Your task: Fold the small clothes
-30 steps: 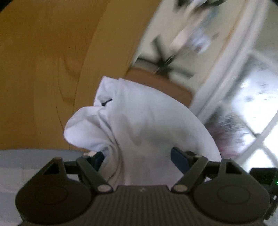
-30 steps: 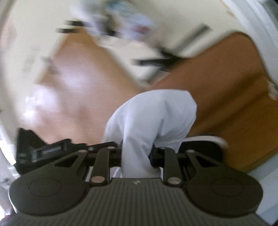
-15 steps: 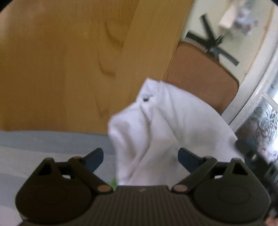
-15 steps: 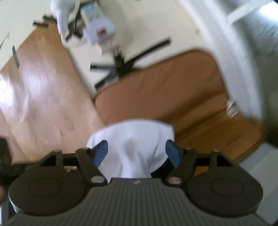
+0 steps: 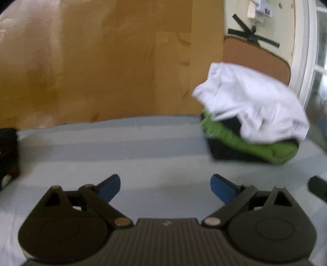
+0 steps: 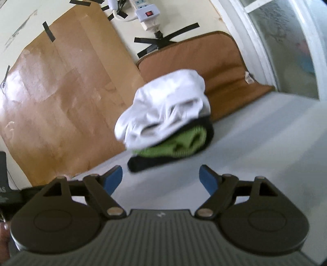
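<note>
A white garment point(image 5: 253, 102) lies loosely on top of a pile with a green piece point(image 5: 245, 141) and a black piece point(image 5: 229, 151) under it, at the far right of the pale blue surface point(image 5: 122, 151). The same white garment point(image 6: 163, 110) sits ahead in the right wrist view, over the green piece point(image 6: 179, 145) and black piece point(image 6: 143, 164). My left gripper point(image 5: 165, 187) is open and empty, back from the pile. My right gripper point(image 6: 161, 179) is open and empty, just short of the pile.
Brown paper point(image 6: 61, 92) is taped to the wall behind the surface. A brown cushion point(image 6: 214, 67) stands behind the pile. A white power strip point(image 6: 147, 12) hangs above. A window frame point(image 6: 265, 47) is at the right. A dark object point(image 5: 8, 151) sits at the left edge.
Both grippers let go of the white garment and drew back from it. The garment now rests on the pile. Both sets of jaws went from closed on cloth to wide open.
</note>
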Demonstrator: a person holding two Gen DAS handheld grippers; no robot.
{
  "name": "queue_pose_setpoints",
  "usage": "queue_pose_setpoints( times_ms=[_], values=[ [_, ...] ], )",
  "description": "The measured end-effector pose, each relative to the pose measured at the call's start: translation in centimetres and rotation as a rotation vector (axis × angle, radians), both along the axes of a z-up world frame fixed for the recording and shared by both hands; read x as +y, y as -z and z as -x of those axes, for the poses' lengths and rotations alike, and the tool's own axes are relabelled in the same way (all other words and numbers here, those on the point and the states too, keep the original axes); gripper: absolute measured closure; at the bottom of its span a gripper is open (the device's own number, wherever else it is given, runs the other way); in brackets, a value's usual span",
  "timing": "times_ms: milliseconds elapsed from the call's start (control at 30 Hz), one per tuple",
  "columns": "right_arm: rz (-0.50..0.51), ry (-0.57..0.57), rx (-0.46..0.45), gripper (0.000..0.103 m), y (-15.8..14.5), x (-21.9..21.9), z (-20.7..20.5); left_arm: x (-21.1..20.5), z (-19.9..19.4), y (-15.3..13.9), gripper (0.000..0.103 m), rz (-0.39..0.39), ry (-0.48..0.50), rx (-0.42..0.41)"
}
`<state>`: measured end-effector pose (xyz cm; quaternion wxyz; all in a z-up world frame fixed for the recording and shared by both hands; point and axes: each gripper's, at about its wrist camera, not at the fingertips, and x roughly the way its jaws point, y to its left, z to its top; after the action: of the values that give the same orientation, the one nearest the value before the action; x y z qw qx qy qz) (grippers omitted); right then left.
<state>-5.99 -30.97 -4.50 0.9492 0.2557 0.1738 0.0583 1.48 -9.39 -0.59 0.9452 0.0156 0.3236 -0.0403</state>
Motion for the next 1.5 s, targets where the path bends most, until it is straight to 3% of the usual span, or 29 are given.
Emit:
queue_pose_setpoints(
  times_ms=[100,200,467,1500],
  values=[
    [0.018,0.049,0.028,0.018,0.6,1.5,1.2,1.6,1.8,0.7,0.005,-0.014,-0.024,0.0],
    [0.049,0.055,-0.006,0.016,0.2,2.1,1.8,2.4,3.1,1.1,0.003,-0.03,-0.038,-0.017],
    [0.027,0.067,0.036,0.016,0.8,1.6,1.3,3.1,4.9,1.3,0.003,-0.02,-0.046,-0.067],
    [0.0,0.06,0.039,0.012,0.8,1.5,1.3,2.6,5.4,1.5,0.0,-0.07,-0.074,-0.098]
  ],
)
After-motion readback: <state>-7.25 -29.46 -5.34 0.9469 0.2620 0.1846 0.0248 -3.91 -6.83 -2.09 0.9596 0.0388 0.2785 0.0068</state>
